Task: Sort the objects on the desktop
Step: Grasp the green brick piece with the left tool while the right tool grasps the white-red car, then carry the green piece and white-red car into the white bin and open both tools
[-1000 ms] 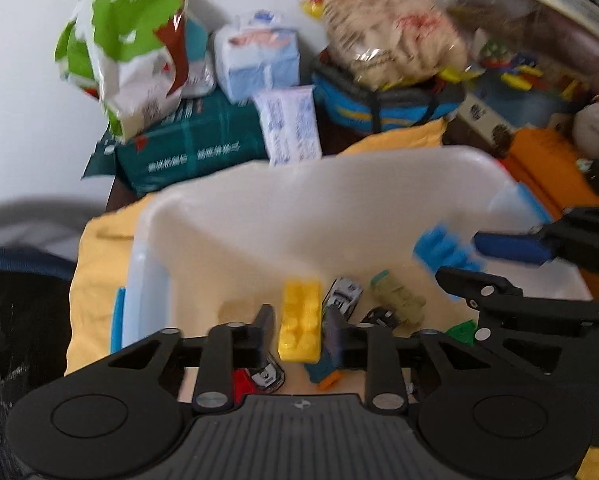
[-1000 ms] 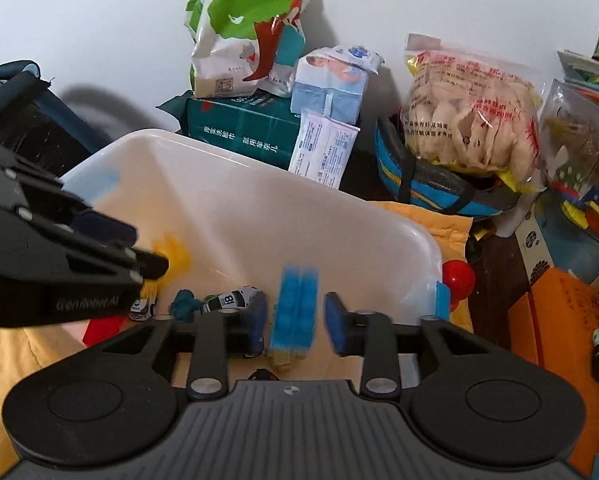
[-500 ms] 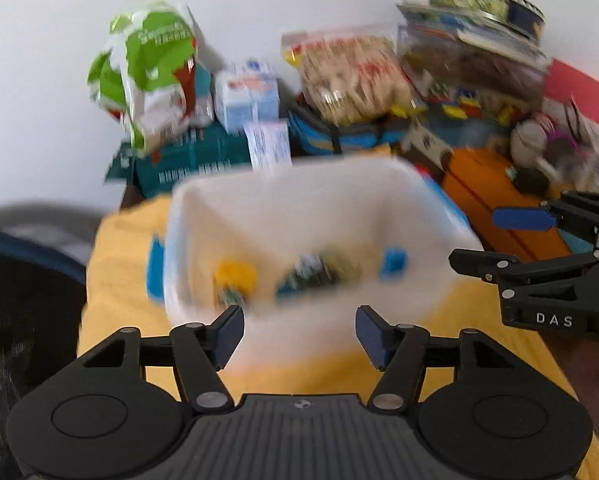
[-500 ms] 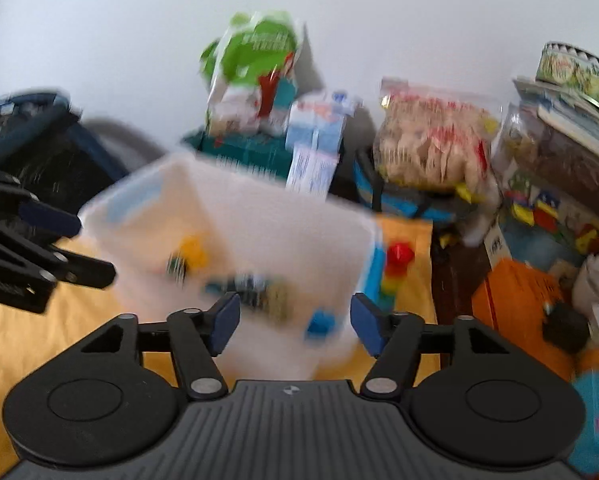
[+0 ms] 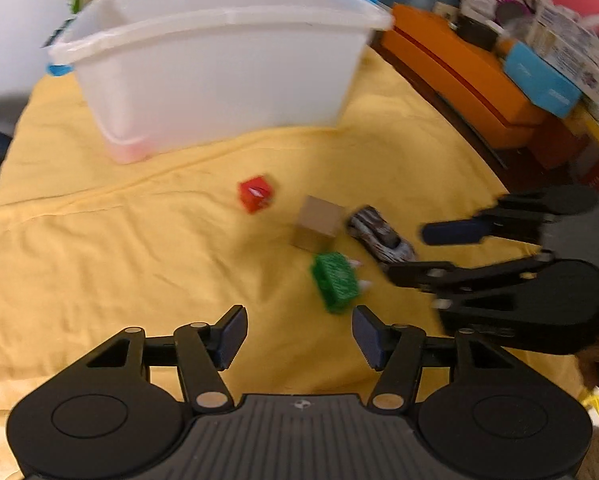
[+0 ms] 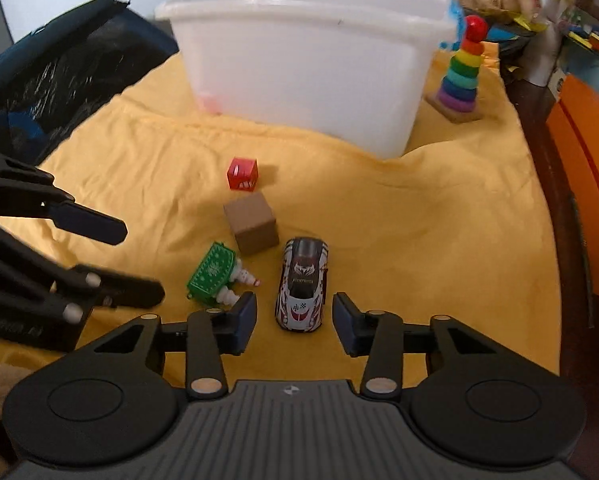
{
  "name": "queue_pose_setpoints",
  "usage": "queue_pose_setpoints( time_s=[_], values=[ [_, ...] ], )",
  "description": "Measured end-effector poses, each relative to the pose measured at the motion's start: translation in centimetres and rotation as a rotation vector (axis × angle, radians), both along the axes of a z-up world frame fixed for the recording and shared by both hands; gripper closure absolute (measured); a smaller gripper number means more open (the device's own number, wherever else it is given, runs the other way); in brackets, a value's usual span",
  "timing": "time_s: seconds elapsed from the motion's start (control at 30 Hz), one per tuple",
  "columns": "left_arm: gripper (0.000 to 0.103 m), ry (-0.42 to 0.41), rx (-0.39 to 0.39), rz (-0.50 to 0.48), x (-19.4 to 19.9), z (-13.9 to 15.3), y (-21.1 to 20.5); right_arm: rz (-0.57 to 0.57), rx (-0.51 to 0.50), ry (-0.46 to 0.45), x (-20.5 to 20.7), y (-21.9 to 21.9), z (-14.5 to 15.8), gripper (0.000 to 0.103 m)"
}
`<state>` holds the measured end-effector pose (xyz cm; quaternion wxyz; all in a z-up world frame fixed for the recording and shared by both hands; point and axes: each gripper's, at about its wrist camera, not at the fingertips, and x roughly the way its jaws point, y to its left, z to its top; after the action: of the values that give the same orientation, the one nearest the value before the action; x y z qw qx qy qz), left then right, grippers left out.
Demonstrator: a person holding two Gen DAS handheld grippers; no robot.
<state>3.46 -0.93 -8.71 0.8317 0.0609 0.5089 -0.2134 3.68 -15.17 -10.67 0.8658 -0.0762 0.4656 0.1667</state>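
A white plastic bin [image 5: 219, 60] [image 6: 307, 68] stands at the back of the yellow cloth [image 5: 119, 240]. In front of it lie a red cube [image 5: 254, 195] [image 6: 242, 173], a brown cube [image 5: 318, 226] [image 6: 252, 228], a green toy [image 5: 334, 280] [image 6: 212, 271] and a white toy car [image 5: 381, 234] [image 6: 303, 283]. My left gripper [image 5: 299, 338] is open and empty, just short of the green toy. My right gripper [image 6: 294, 318] is open with the car's near end between its fingertips. Each gripper shows in the other's view, the right one [image 5: 435, 250] and the left one [image 6: 135, 260].
A rainbow ring stacker [image 6: 461, 76] stands right of the bin. Orange boxes [image 5: 459, 76] and clutter line the right edge. A dark bag [image 6: 51, 88] lies at the left. Snack bags sit behind the bin.
Both grippers have let go of their bricks over the bin, opened, pulled back and dropped low over the cloth. The loose toys now lie in front of them.
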Motion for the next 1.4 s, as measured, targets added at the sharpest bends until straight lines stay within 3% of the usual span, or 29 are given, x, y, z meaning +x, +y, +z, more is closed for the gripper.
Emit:
queue_pose_setpoints(
  time_s=[0.17, 0.23, 0.37, 0.5, 0.77, 1.07, 1.1, 1.17, 1.4],
  values=[
    [0.041, 0.018, 0.004, -0.034, -0.9, -0.7, -1.6, 0.028, -0.044, -0.024, 0.8, 0.7, -1.4, 0.059],
    [0.041, 0.015, 0.008, -0.026, -0.7, -0.7, -2.0, 0.037, -0.047, -0.032, 0.6, 0.5, -1.7, 0.070],
    [0.042, 0.030, -0.012, 0.013, 0.1, -1.4, -2.3, 0.037, -0.078, -0.038, -0.1, -0.4, -1.4, 0.070],
    [0.048, 0.041, -0.002, 0.056, 0.6, -2.5, -2.8, 0.035, -0.087, -0.025, -1.3, -1.9, -1.3, 0.070],
    [0.067, -0.046, 0.059, 0.053, 0.7, -3.0, -4.8, 0.020, -0.052, -0.020, -1.9, -2.9, -1.5, 0.069],
    [0.071, -0.087, 0.122, 0.036, -0.3, -2.5, -3.4, 0.001, -0.012, -0.035, -0.9, -2.3, -1.8, 0.056],
    [0.071, -0.090, 0.135, 0.045, -0.3, -2.5, -3.1, 0.004, -0.019, -0.039, -0.8, -2.1, -1.9, 0.056],
    [0.071, -0.092, 0.146, 0.066, -0.4, -2.2, -2.4, 0.021, -0.032, -0.035, -0.7, -1.6, -1.7, 0.070],
    [0.071, -0.143, 0.173, 0.178, 0.1, 1.0, -0.1, 0.054, -0.032, -0.058, -0.6, -0.4, 0.2, 0.070]
  ],
)
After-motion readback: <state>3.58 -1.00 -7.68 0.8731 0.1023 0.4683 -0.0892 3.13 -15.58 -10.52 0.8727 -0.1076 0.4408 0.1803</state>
